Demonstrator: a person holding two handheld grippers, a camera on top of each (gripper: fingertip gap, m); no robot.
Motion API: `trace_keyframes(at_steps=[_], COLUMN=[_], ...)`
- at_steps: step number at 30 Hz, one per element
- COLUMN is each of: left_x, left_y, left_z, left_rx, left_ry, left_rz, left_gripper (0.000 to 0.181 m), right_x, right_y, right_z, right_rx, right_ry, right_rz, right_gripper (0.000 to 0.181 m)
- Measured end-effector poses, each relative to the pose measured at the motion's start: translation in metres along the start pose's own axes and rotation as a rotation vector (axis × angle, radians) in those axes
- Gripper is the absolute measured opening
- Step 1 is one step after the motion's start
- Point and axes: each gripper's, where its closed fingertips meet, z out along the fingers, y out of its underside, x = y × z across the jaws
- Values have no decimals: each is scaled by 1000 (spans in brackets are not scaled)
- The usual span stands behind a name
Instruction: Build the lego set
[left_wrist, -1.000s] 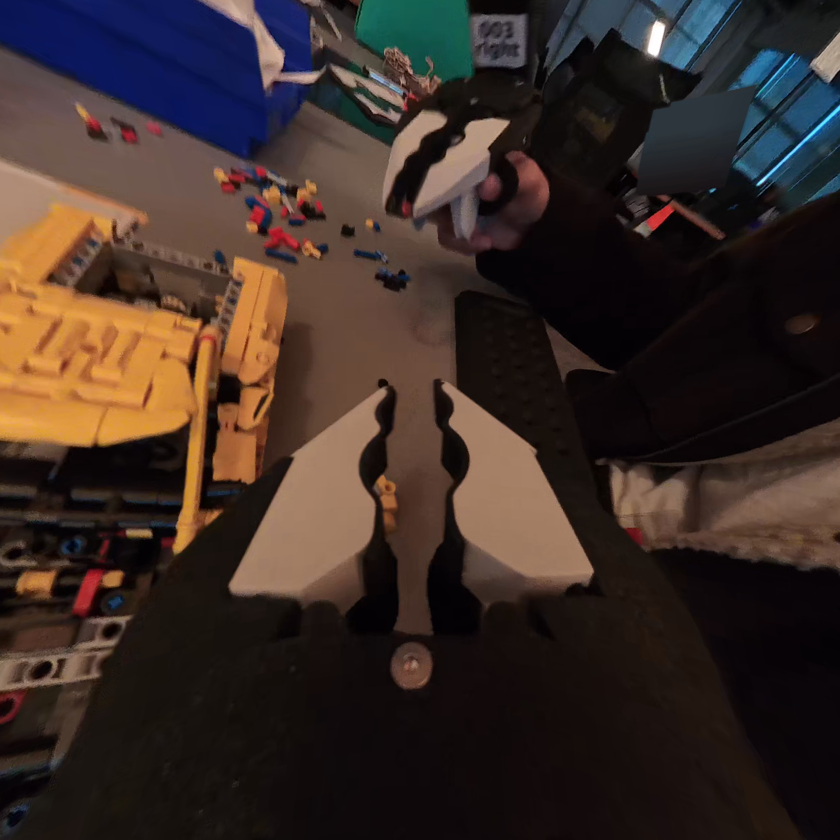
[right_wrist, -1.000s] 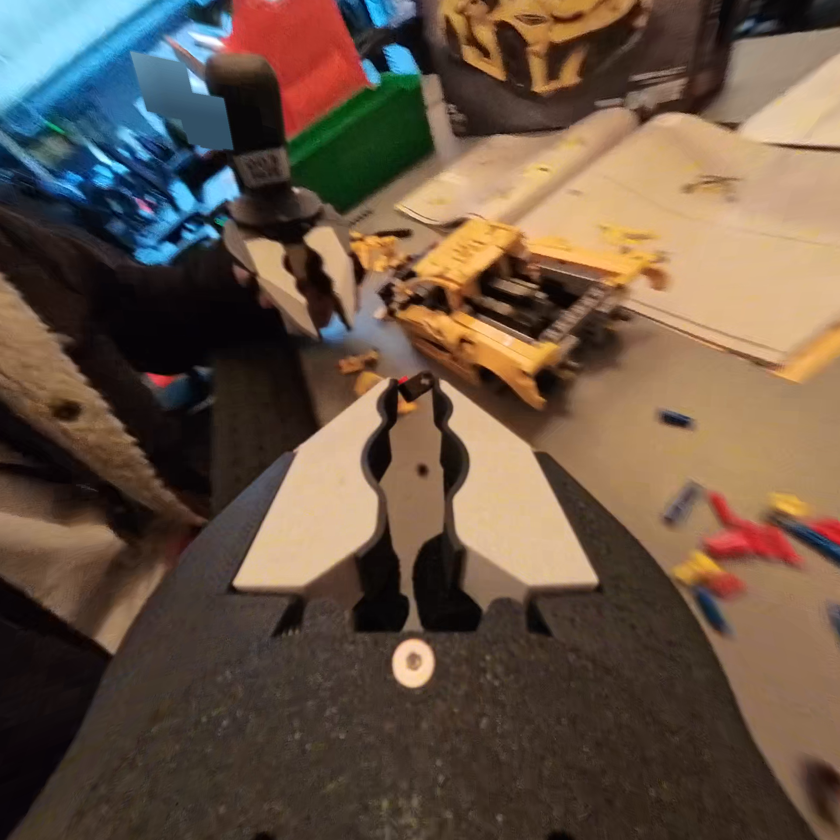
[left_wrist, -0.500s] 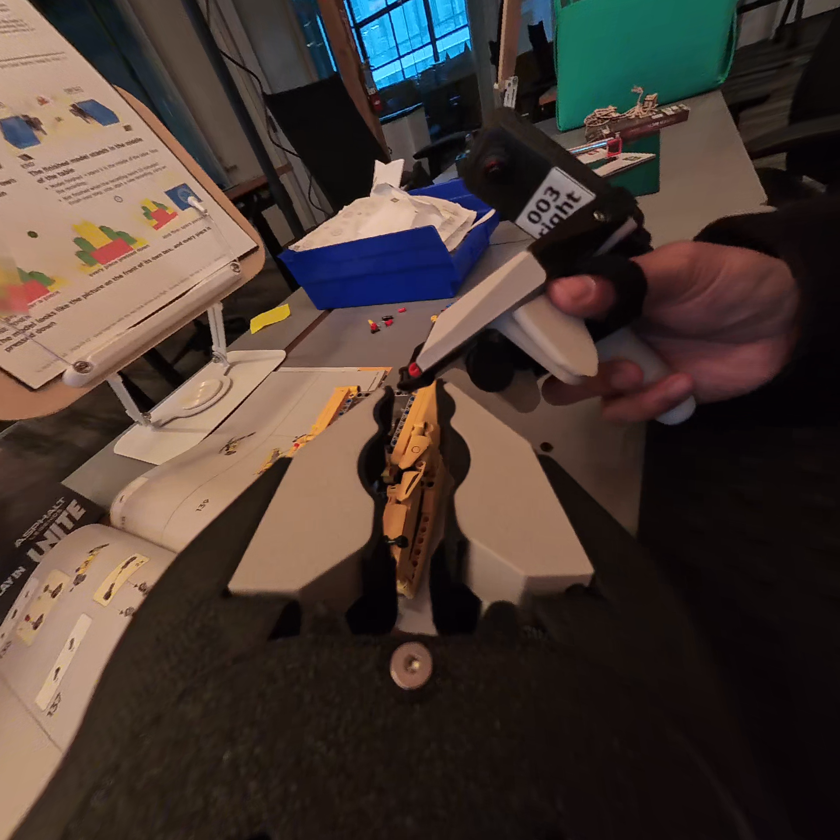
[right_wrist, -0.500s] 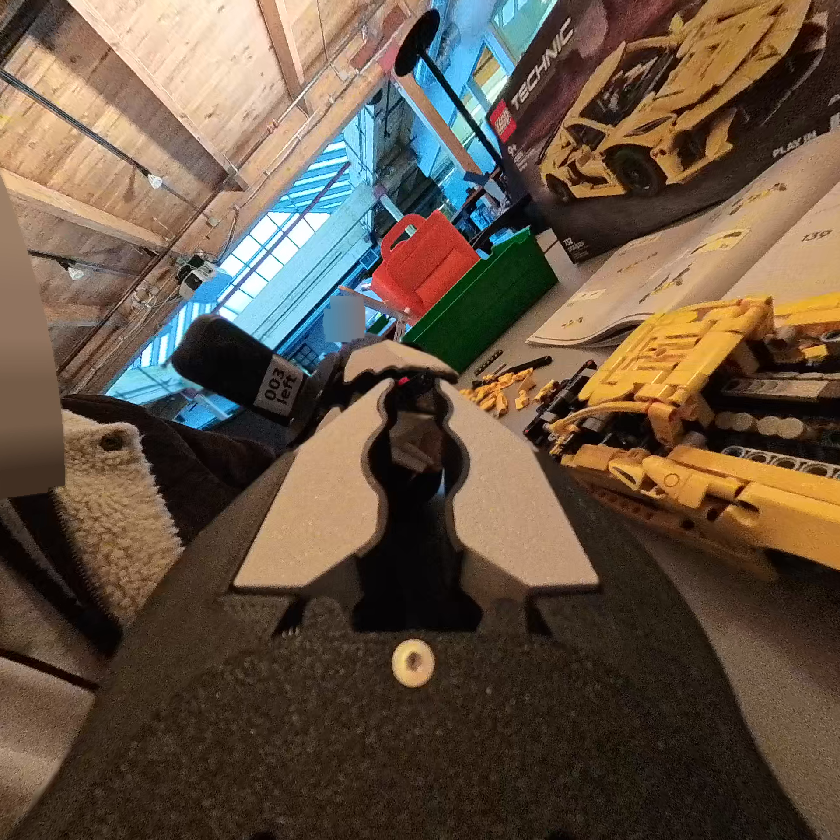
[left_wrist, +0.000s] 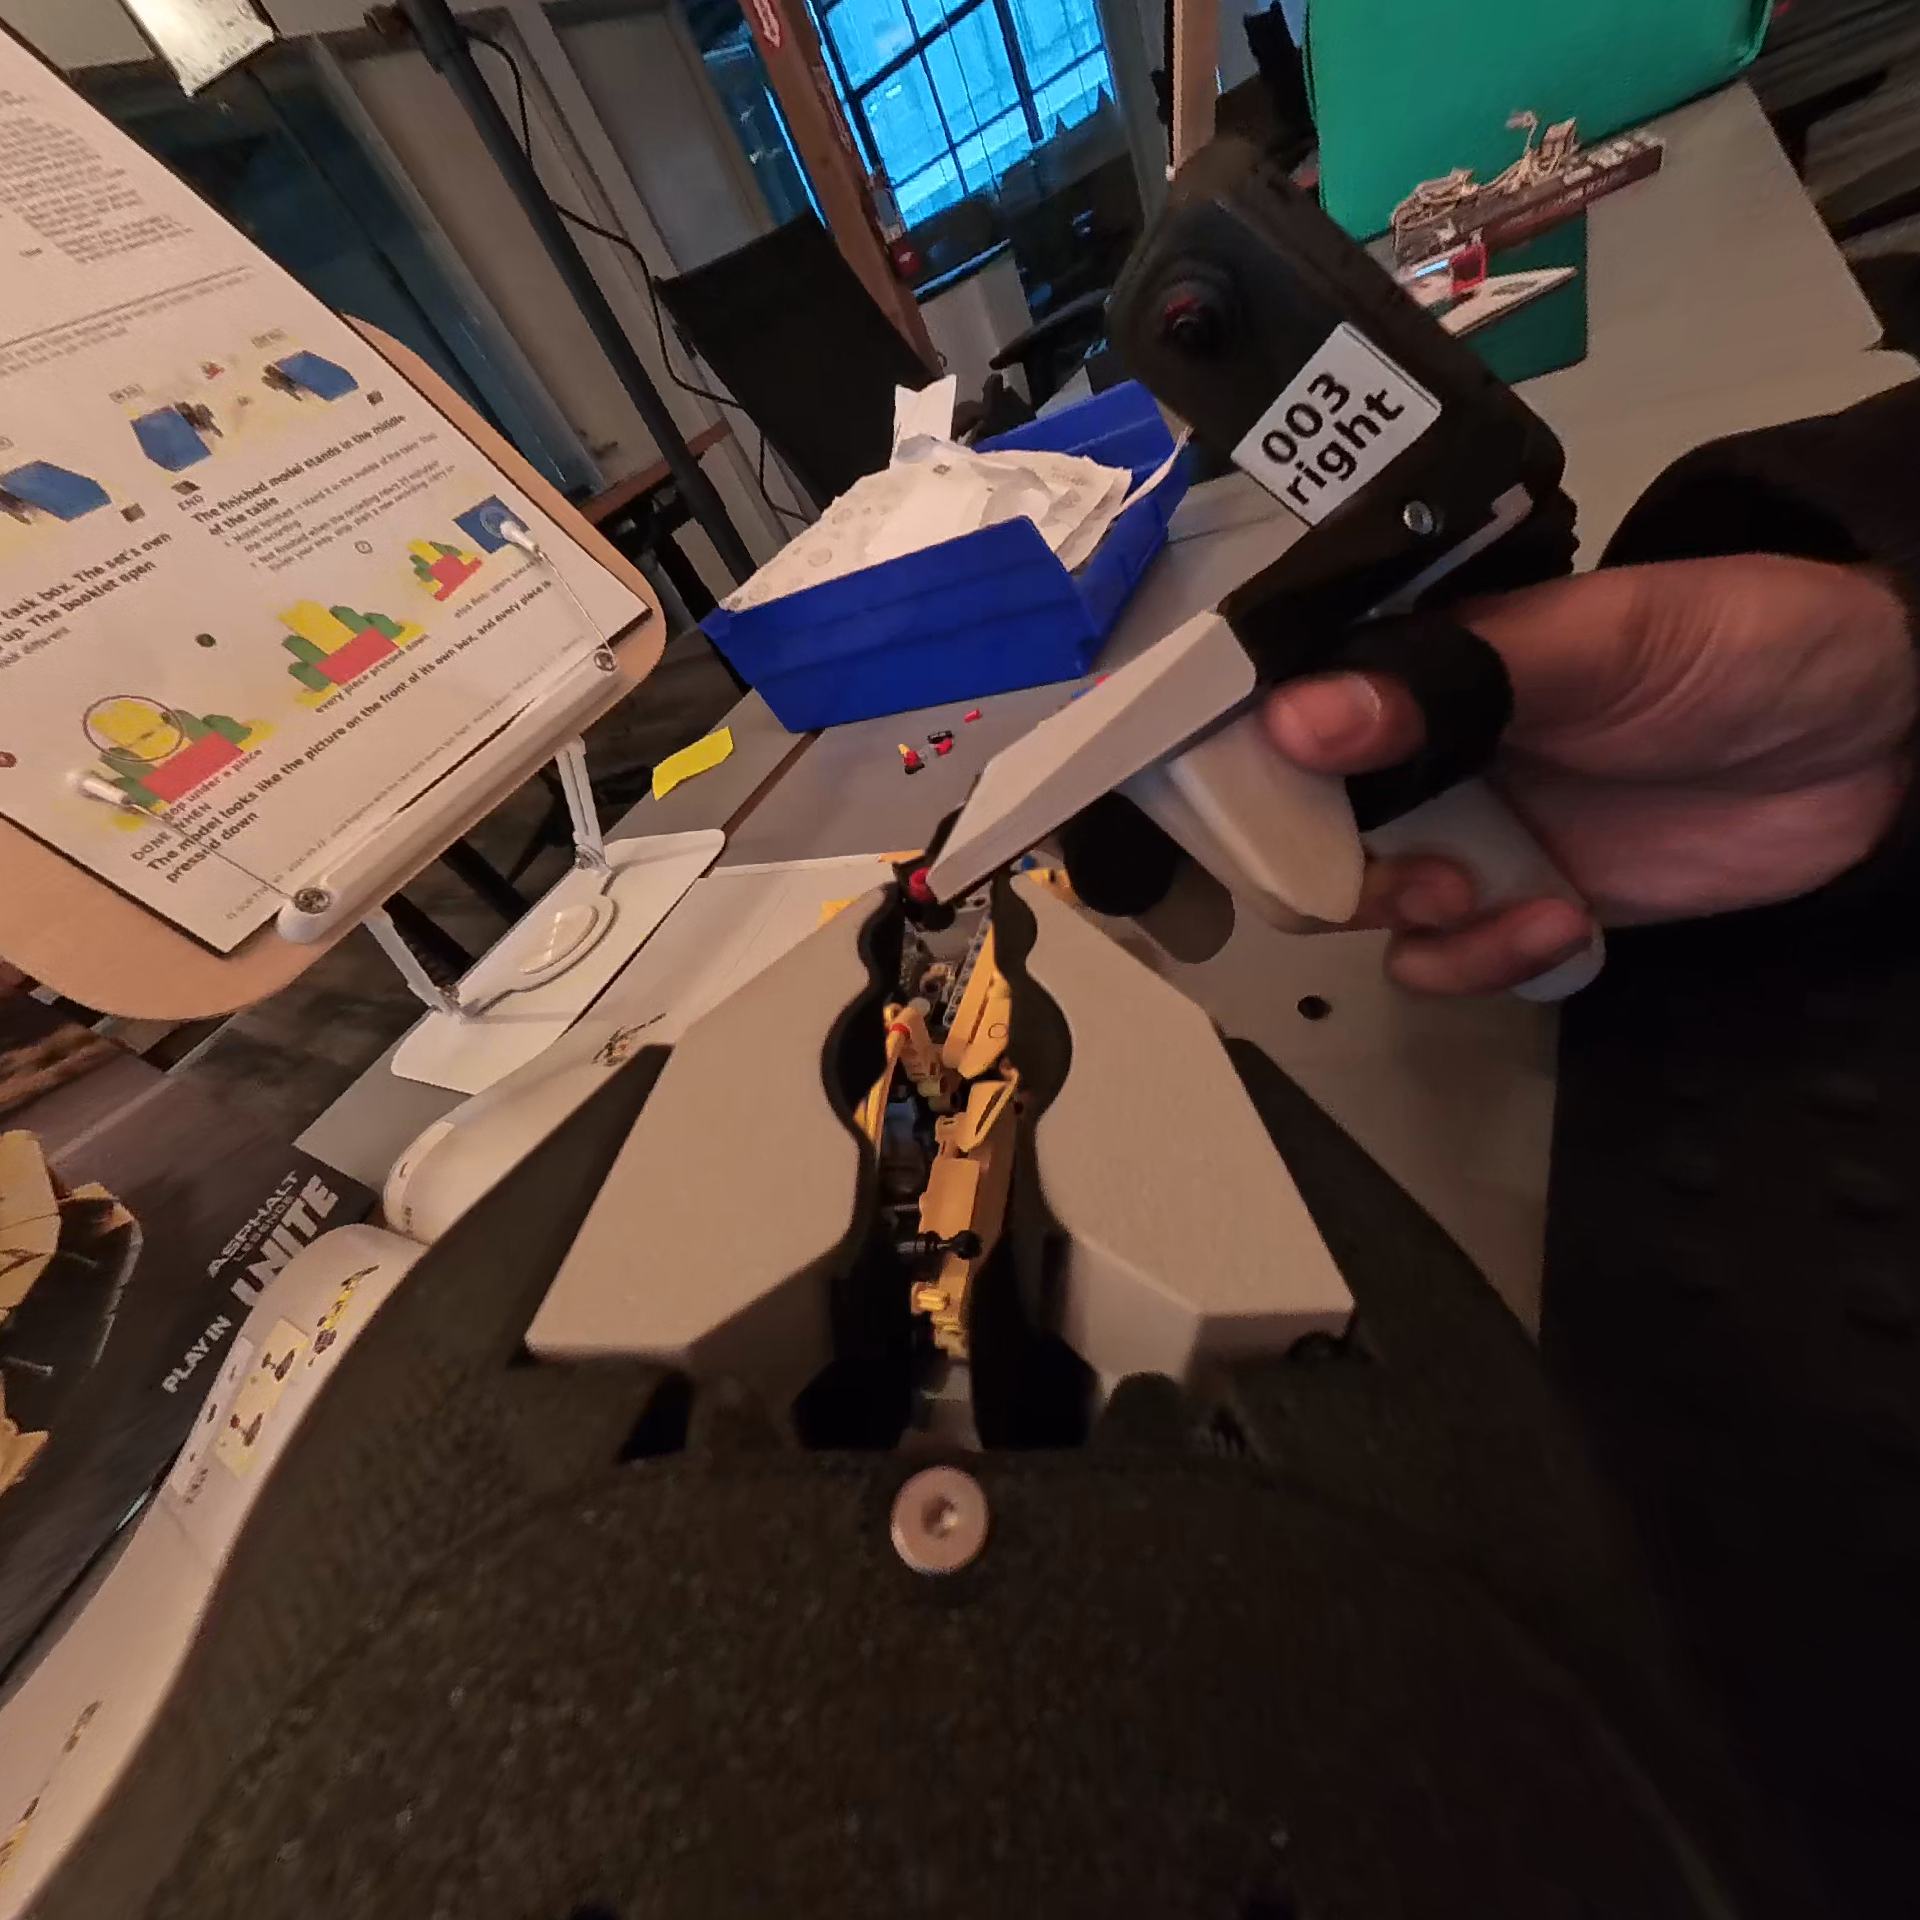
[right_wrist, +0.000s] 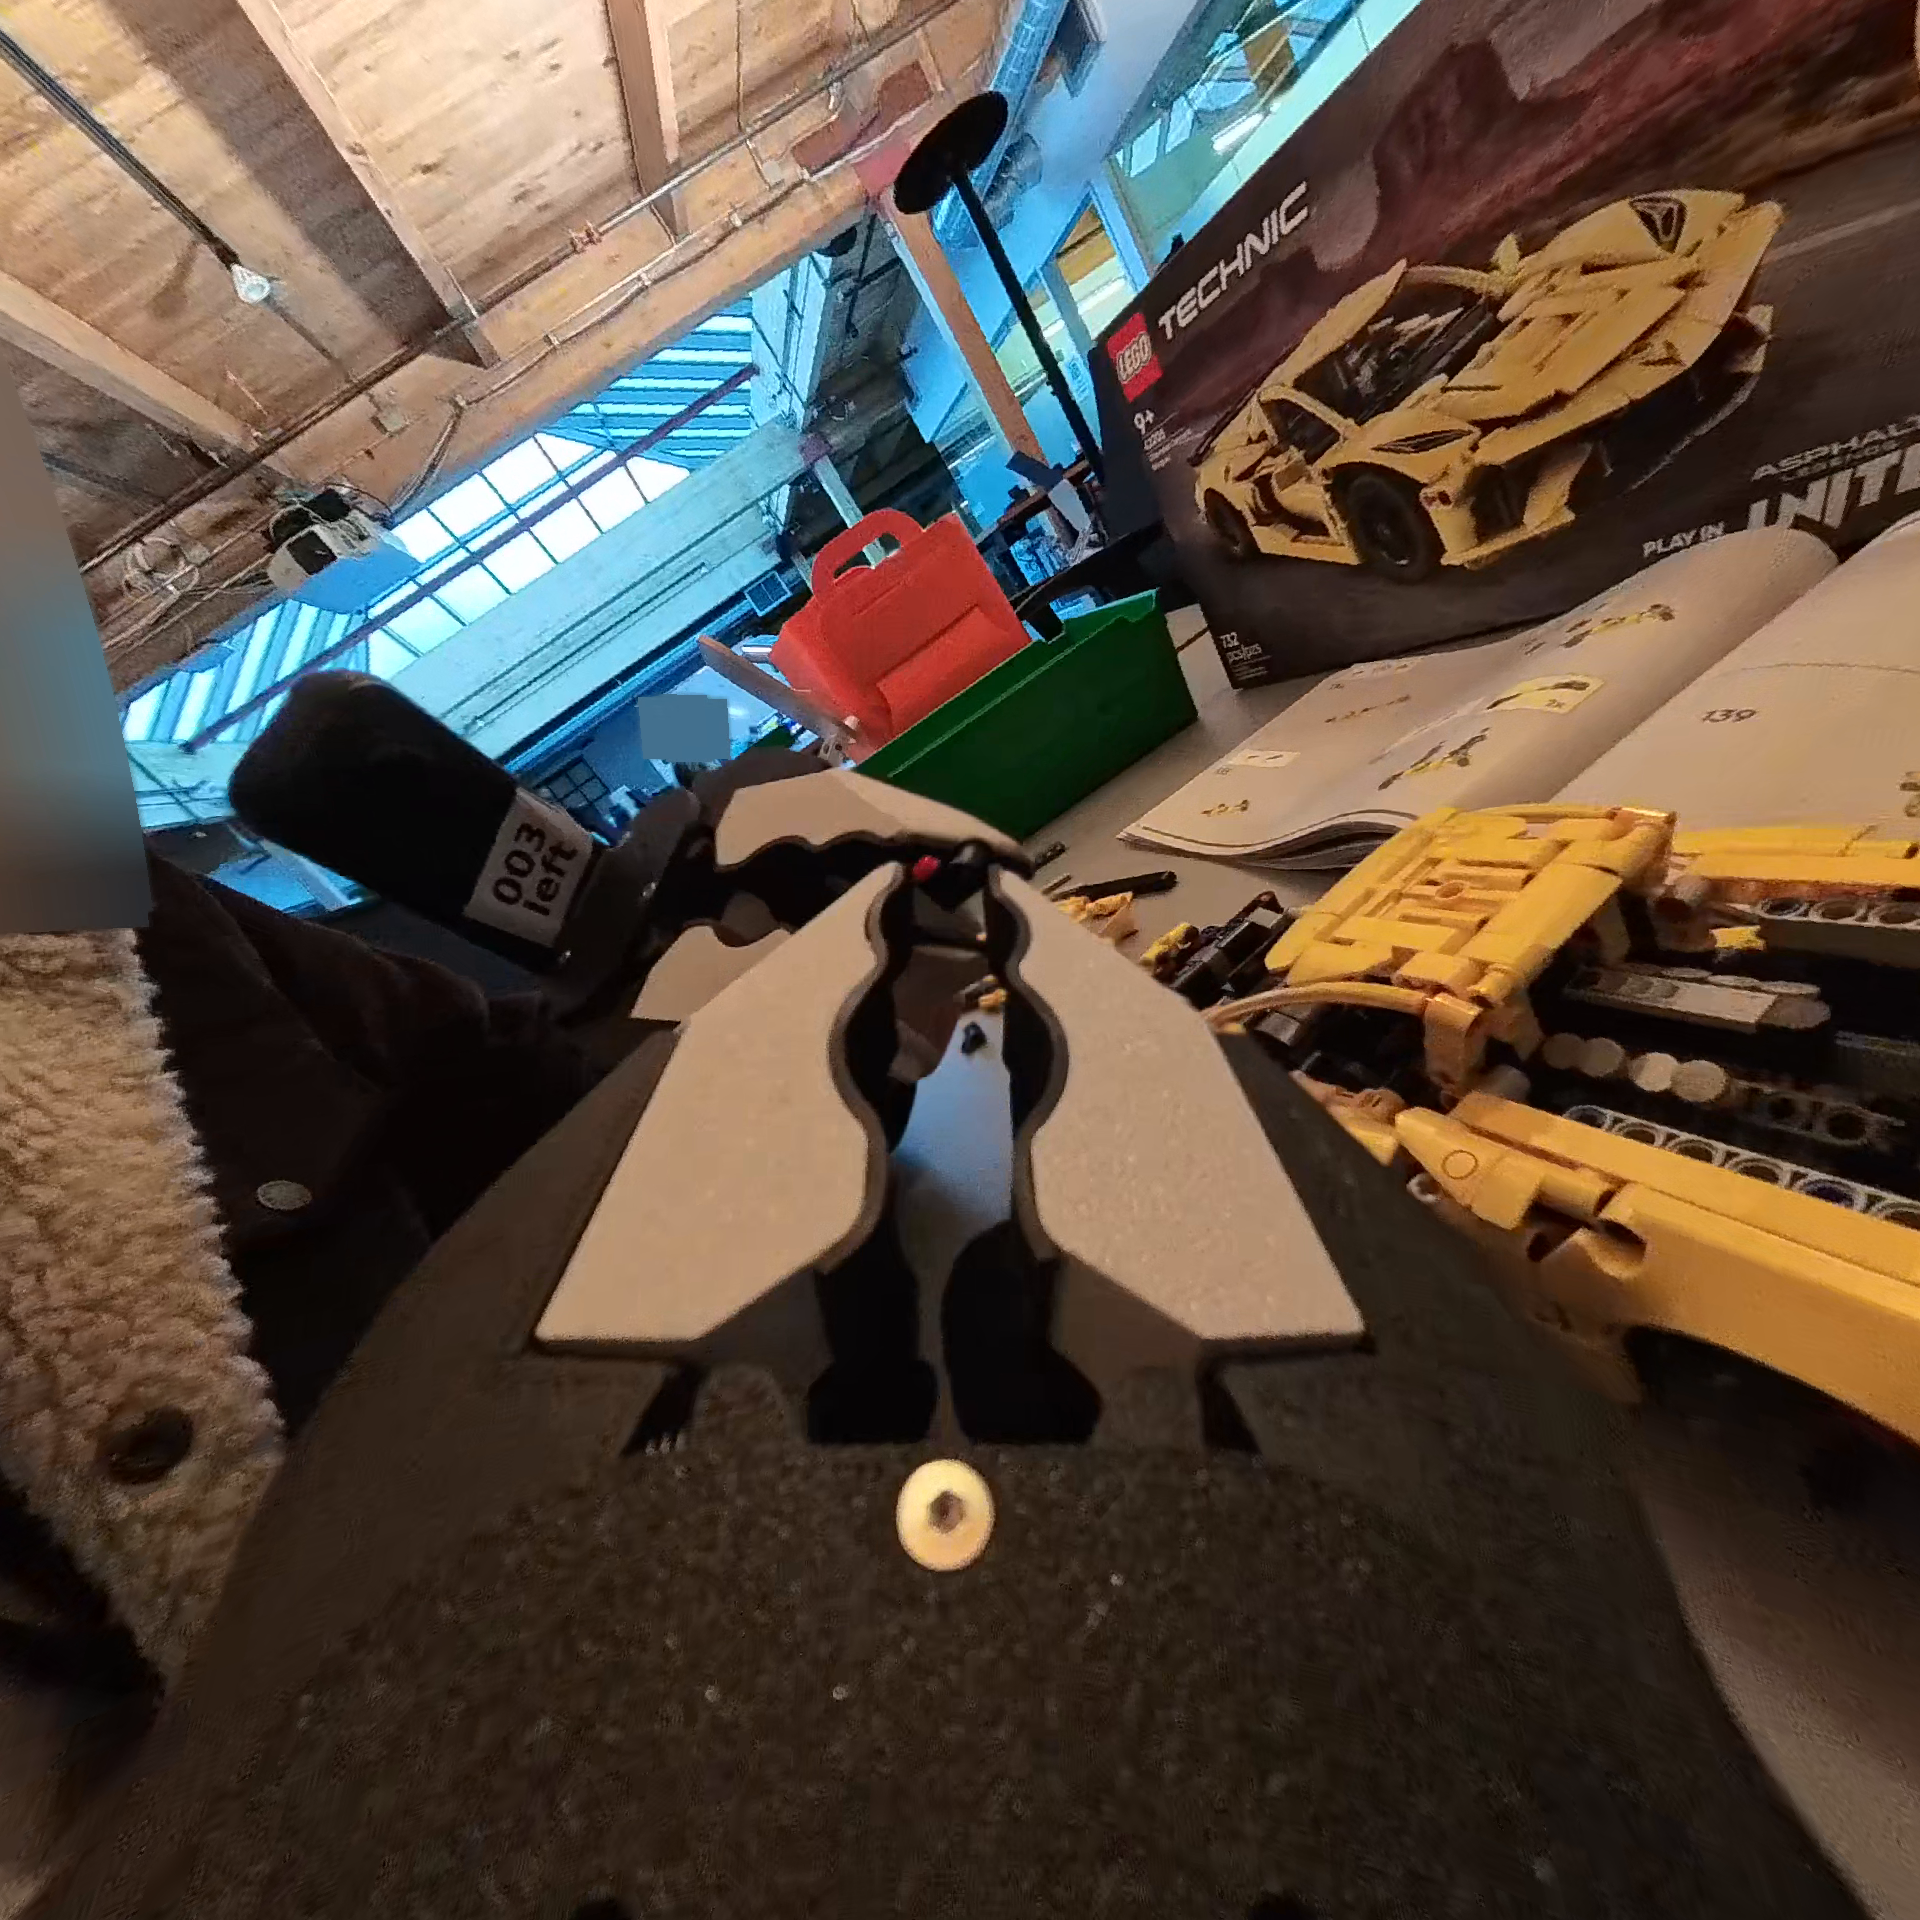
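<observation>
Left gripper, narrowly parted and empty, meets at its 12 o'clock the right gripper, which pinches a small red-and-black lego pin, apparently for hand-over beside the yellow lego car model.

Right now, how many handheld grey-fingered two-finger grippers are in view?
2. The left gripper fills the lower centre of its own view; the right gripper, held in a hand, meets it tip to tip, pinching a small red-and-black piece.

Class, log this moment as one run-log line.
left gripper: open | right gripper: shut on small red-black piece | grippers tip to tip | yellow car model: on table
</observation>
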Motion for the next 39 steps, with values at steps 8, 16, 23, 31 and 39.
trace_keyframes(at_steps=[8,16,23,31,39], left_x=[11,10,11,15,17], left_y=[-7,-4,-4,-12,-18], left_z=[-6,-6,-8,-13,-19], left_rx=[61,55,68,111,147], left_ry=[19,20,-6,16,71], left_rz=[203,186,292,281,231], left_gripper=[12,11,9,8,7], right_x=[-17,-11,-6,-17,-22], right_y=[-1,5,7,9,-3], right_z=[-11,-9,-11,-12,-21], right_rx=[-12,-32,-92,-96,-56], right_ry=[-342,-227,-143,-243,-392], right_rz=[454,239,72,160,394], right_gripper=[12,11,11,10,20])
